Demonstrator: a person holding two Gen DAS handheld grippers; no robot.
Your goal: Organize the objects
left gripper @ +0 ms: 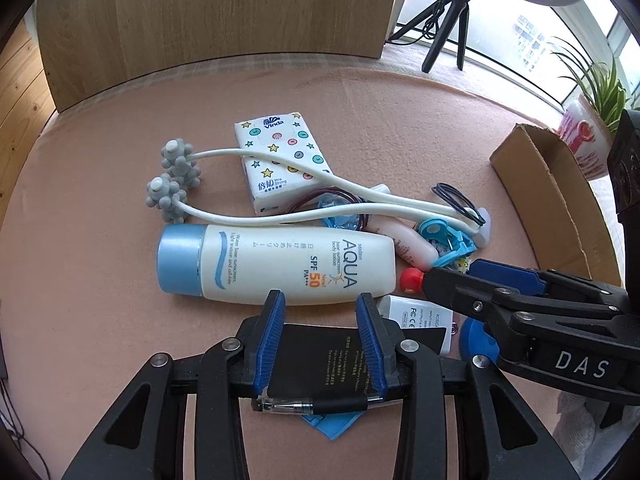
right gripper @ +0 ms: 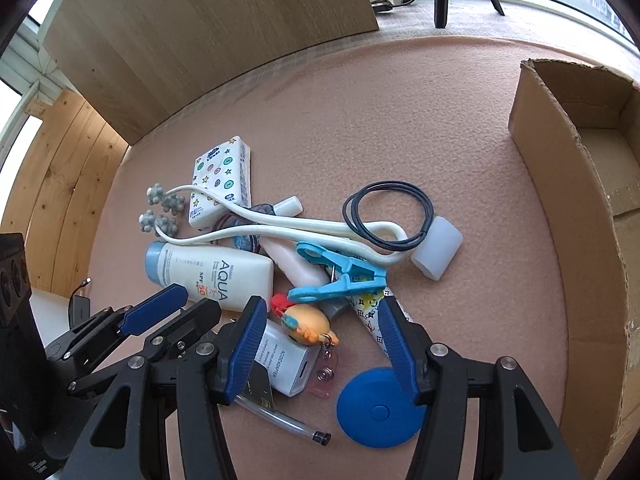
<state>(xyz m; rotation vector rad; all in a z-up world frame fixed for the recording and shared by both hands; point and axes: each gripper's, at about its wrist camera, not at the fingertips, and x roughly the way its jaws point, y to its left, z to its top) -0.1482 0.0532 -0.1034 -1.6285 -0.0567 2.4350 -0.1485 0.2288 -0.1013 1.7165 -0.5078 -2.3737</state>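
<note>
— On pink felt, item one? My left gripper (left gripper: pixel 322 316), jaws apart, astride a flat black pack (left gripper: pixel 320 360).
— Right gripper (right gripper: pixel 320 336)?
— Spread wide over a yellow duck charm (right gripper: pixel 306 324); the white AQUA sunscreen bottle (right gripper: pixel 212 270) just beside, the brown cardboard box (right gripper: pixel 580 216) well apart.

Ahead of our left gripper (left gripper: pixel 321 338), sunscreen bottle (left gripper: pixel 276 266) lies crosswise, blocking; roller massager (left gripper: pixel 256 204) and tissue pack (left gripper: pixel 284 166) crowd beyond. Bare mat (left gripper: pixel 80 280) to its left gives us room. Ahead of our right gripper (right gripper: pixel 320 350), adapter (right gripper: pixel 288 360), clothespin (right gripper: pixel 340 274) clutter path; cardboard box (right gripper: pixel 576 208) walls right, open mat between.
</note>
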